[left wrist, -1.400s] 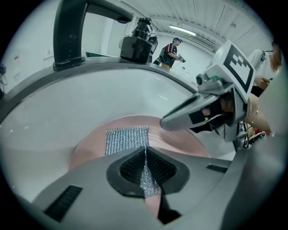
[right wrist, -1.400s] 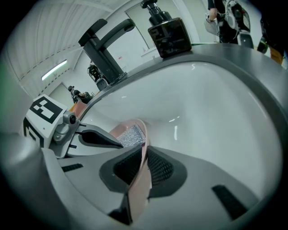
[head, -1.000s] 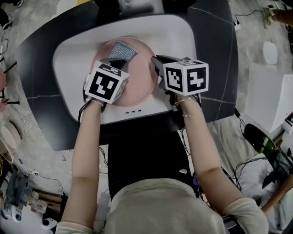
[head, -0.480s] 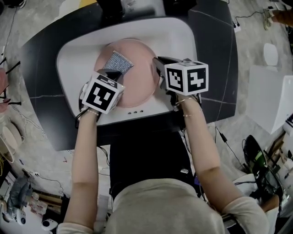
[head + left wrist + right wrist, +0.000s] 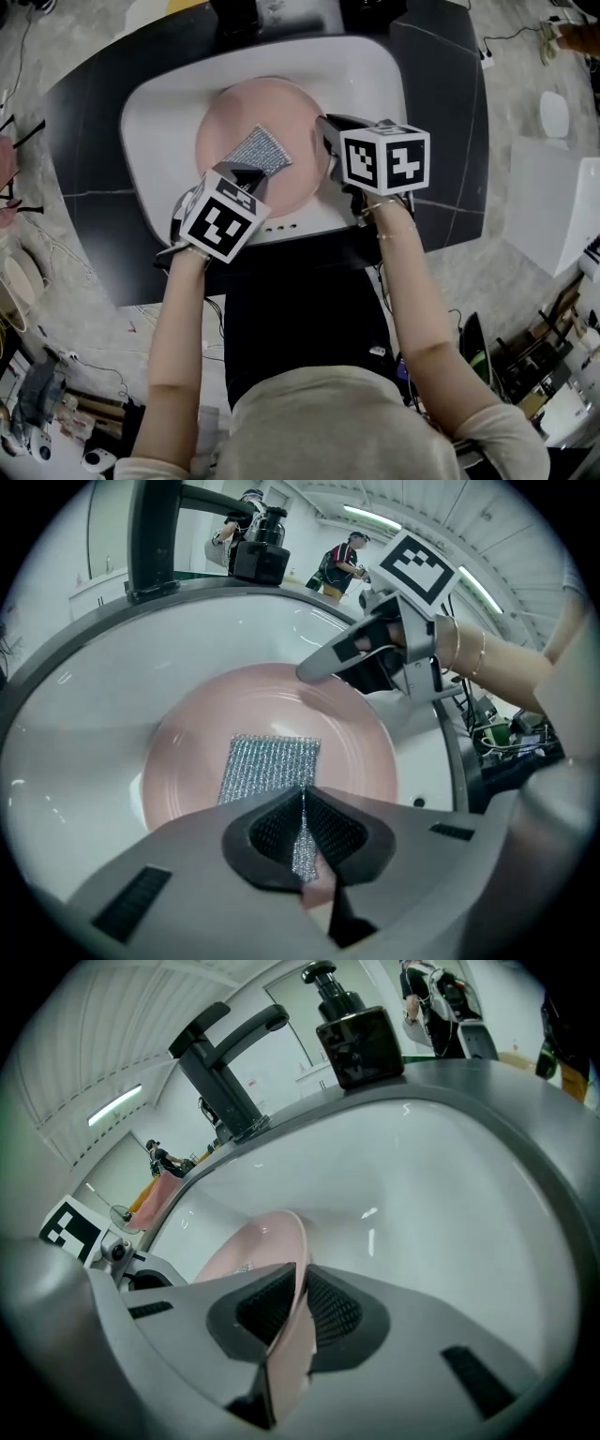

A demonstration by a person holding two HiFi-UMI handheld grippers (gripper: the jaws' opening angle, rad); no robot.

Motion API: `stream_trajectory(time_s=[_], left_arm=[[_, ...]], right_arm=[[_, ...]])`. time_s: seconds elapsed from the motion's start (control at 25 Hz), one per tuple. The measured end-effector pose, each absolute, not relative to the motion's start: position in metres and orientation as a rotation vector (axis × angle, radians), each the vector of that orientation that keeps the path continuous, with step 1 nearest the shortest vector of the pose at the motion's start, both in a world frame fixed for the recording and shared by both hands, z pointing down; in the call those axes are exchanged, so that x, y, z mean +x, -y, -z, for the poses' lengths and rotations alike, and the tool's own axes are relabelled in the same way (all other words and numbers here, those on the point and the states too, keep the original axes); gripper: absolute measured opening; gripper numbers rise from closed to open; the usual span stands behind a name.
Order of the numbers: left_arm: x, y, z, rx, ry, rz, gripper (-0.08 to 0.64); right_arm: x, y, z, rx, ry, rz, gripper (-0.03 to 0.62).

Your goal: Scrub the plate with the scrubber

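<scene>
White sink [image 5: 155,112] sits in the dark worktop [image 5: 84,159] and holds one pink plate [image 5: 230,122]. Right gripper [image 5: 325,141] has its jaws clamped on the plate's right rim. Silver mesh scrubber [image 5: 262,147] lies flat on the plate's inner face, about mid-plate. Its near edge is pinched tight in the jaws of the left gripper [image 5: 244,175]. Black faucet [image 5: 225,1063] and black soap dispenser [image 5: 359,1040] stand at the sink's far edge.

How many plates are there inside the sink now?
1. The pink plate sits in the white sink, its right rim held by the right gripper. The scrubber covers part of it; no second plate shows.
</scene>
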State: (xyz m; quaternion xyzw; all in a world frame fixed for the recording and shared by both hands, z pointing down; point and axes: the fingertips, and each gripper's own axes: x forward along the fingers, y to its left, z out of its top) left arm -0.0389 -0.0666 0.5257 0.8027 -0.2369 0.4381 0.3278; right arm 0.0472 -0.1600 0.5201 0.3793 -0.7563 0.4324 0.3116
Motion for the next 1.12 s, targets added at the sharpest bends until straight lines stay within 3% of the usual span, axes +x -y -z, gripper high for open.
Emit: stream_trajectory(time_s=[0.48, 1.12], left_arm=[[0.005, 0.065, -0.513, 2.184, 0.498, -1.103, 0.031], [-0.002, 0.111, -0.521, 2.114, 0.591, -0.974, 0.031]], right_arm=[[0.046, 0.16, -0.517, 1.013, 1.998, -1.135, 0.049], [0.045, 0.157, -0.521, 0.988, 1.99, -1.145, 0.049]])
